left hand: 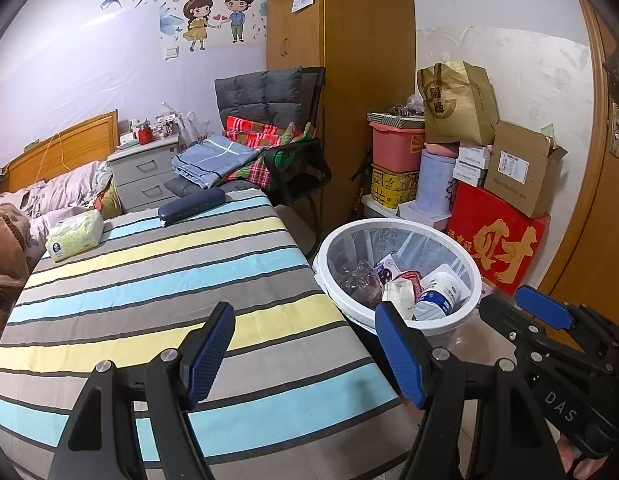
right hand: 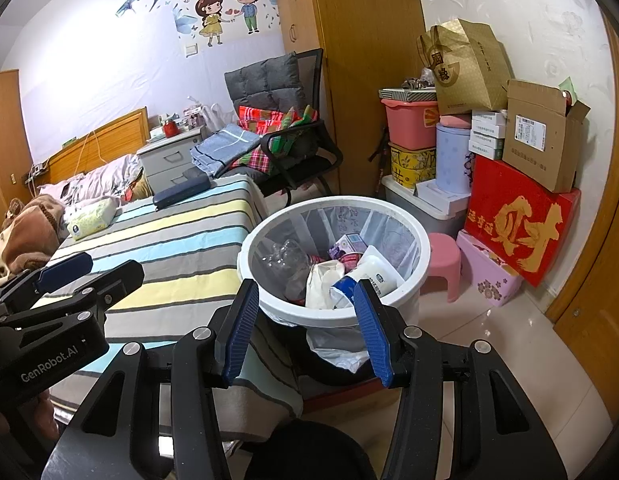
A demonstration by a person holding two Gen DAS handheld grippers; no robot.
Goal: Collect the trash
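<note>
Two black hand-held grippers with blue ribbed pads are held out side by side at the foot of the bed. The left hand-held gripper (left hand: 305, 354) has its jaws parted wide, with nothing between them; it hangs over the striped bedspread in grey, yellow and pale blue (left hand: 149, 288) without touching it. The right hand-held gripper (right hand: 305, 328) is also open, a little narrower, and empty; it hangs over the near rim of the round white plastic trash bin lined with a clear bag (right hand: 269, 224), and I cannot tell whether the pads touch the rim.

The bin stands on the pale tiled floor (right hand: 489, 340), right against the corner of the bed. Inside it lie a crushed clear plastic bottle (right hand: 287, 256), crumpled white paper (right hand: 323, 284), a white tub with a blue label (right hand: 375, 274) and a small purple carton (right hand: 345, 245).

Just beyond the bin sits a small pink plastic stool (right hand: 445, 260), and behind that a red gift box with gold characters (right hand: 521, 216) under a brown cardboard box (right hand: 541, 136). Farther up the bed rest a pale yellow tissue pack (left hand: 73, 236) and a long dark blue case (left hand: 191, 206). A black chair with a grey cushion (left hand: 269, 96) stands past the bed, piled with folded checked cloths.
</note>
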